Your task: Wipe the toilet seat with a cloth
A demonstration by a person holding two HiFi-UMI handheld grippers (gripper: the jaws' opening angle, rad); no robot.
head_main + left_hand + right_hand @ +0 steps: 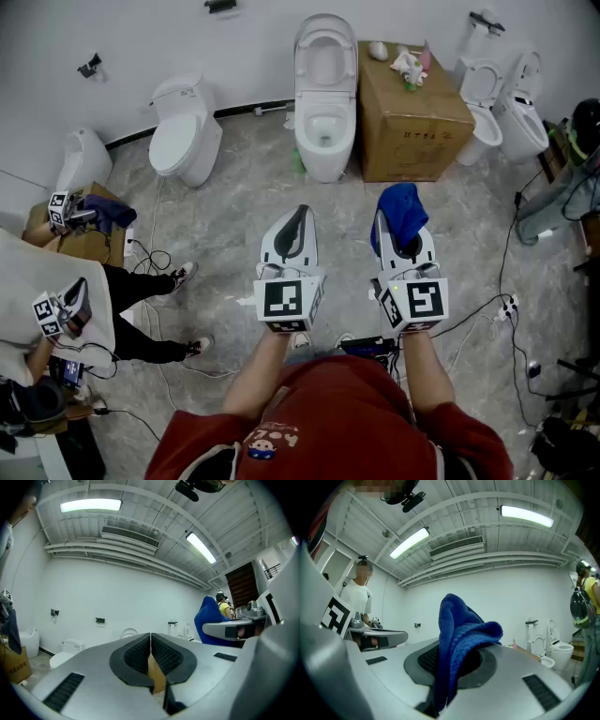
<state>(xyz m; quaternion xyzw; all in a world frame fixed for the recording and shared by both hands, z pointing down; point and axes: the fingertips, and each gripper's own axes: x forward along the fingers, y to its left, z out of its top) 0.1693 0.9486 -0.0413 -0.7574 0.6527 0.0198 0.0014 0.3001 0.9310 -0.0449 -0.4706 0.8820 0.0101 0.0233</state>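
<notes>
Head view: the toilet [325,94] stands at twelve o'clock from both grippers, well apart. Its long axis runs twelve to six, bowl towards the person, lid raised. The blue cloth [401,214] bunches over the right gripper [403,234] and hides its tips. The left gripper [300,217] is beside it at nine o'clock.

Left gripper view: the jaws are pressed together on nothing. The cloth [213,620] shows at three o'clock.

Right gripper view: the jaws clamp the cloth [461,639], which stands upright and flops over at its top. I can't make out the centre toilet here.
</notes>
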